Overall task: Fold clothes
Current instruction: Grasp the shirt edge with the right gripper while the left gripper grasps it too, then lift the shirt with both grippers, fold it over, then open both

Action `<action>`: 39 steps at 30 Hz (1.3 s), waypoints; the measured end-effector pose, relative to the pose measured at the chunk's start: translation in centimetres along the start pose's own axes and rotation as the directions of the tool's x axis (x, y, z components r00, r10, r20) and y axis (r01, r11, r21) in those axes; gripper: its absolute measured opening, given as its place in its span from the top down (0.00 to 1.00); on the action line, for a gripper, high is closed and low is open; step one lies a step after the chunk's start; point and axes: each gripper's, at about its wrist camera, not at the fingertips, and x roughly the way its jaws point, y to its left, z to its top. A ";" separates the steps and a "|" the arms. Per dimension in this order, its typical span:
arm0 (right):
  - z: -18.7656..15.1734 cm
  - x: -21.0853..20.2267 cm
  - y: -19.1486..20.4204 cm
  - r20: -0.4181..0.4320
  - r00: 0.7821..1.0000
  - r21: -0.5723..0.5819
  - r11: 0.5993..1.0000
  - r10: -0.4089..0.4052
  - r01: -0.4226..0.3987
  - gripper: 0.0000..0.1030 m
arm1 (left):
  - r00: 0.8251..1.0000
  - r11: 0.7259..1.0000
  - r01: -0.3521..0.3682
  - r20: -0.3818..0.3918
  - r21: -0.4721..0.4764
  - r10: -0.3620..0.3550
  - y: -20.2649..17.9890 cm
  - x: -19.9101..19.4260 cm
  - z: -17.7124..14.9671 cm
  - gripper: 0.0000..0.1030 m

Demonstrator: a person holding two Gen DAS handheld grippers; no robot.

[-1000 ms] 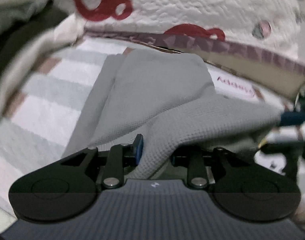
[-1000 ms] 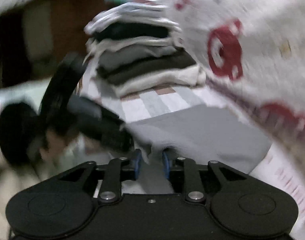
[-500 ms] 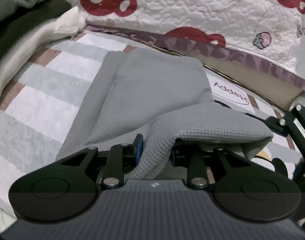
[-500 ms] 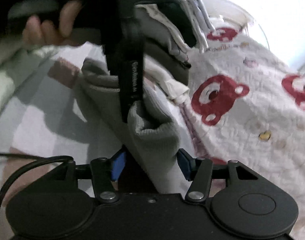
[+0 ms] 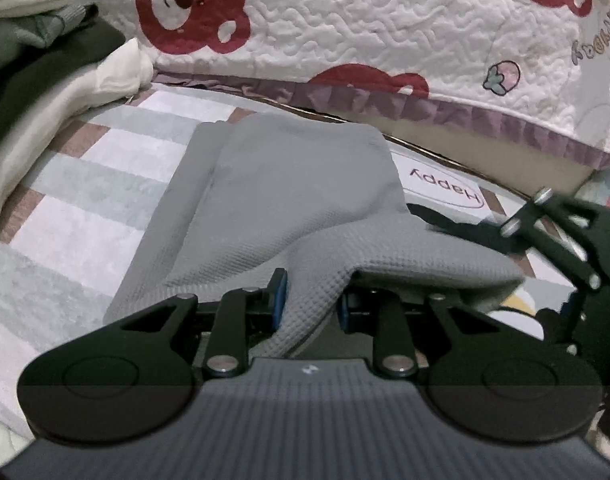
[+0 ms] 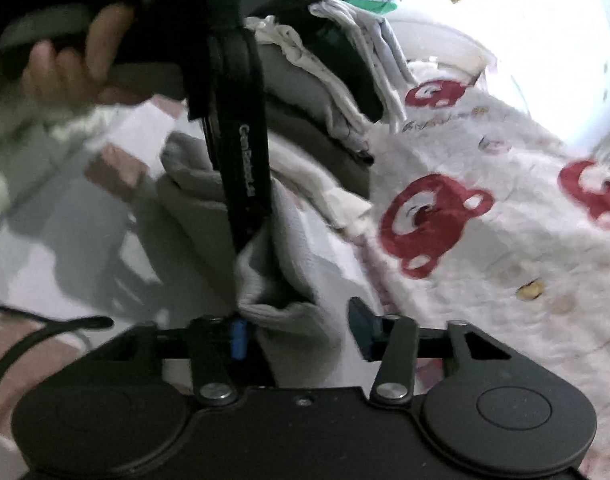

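Note:
A grey waffle-knit garment lies folded lengthwise on the striped sheet. My left gripper is shut on its near edge, which bunches up between the blue pads. In the right wrist view the same grey garment hangs as a thick fold between the jaws of my right gripper, which are closing. The left pad touches the cloth and the right pad stands apart from it. The left gripper shows there side-on, held by a hand. The right gripper shows at the right edge of the left view.
A stack of folded clothes sits at the left on the sheet, seen also as a clothes stack. A white quilt with red bears rises behind the garment. A black cable loops at the lower left.
My right gripper rolled and came down beside the left one, let go of the cloth, opened wide, then narrowed around a thick fold. The left gripper kept its grip and stayed put.

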 end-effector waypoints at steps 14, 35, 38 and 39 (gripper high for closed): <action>0.2 -0.7 -6.6 -0.043 0.998 0.417 0.908 0.043 -0.021 0.90 | 0.971 0.870 -0.190 -0.046 0.454 0.236 -4.6 -1.1 -1.9 0.59; 2.1 -11.3 -4.1 0.069 0.896 0.516 0.753 0.439 -0.409 0.91 | 0.909 0.731 -0.392 0.113 0.558 0.401 -6.5 -11.7 -6.0 0.90; 1.2 -10.2 -5.1 0.081 0.889 0.592 0.696 0.451 -0.407 0.91 | 0.915 0.745 -0.378 0.097 0.549 0.392 -6.1 -10.6 -4.1 0.89; 0.7 -9.8 -5.8 0.091 0.894 0.621 0.677 0.439 -0.395 0.91 | 0.920 0.748 -0.366 0.091 0.553 0.382 -5.9 -10.2 -3.3 0.88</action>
